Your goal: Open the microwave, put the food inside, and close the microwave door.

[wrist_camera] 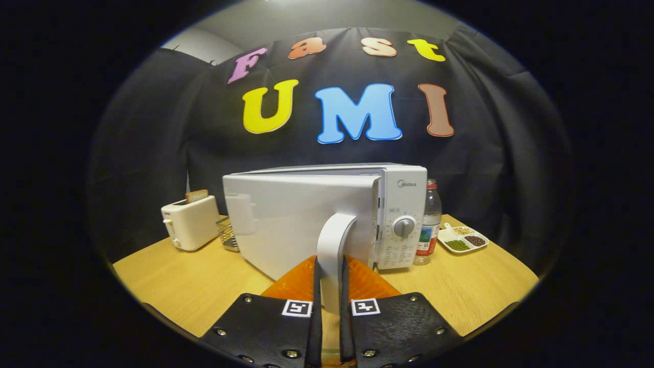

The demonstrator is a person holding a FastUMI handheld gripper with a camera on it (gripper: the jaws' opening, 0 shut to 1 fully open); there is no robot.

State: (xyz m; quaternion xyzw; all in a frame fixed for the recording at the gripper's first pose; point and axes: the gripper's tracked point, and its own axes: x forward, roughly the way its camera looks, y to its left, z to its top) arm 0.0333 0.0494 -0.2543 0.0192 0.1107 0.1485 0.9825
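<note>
Gripper (330,278) pinched the microwave door's handle (333,245).

Both fingers pressed the handle's sides; the door (301,220) stood ajar at 12 o'clock, swung out from the microwave (403,204) on the table (194,286). Toaster (190,222) sat at 10 o'clock, bottle (429,225) and divided dish (463,238) at 2.
</note>
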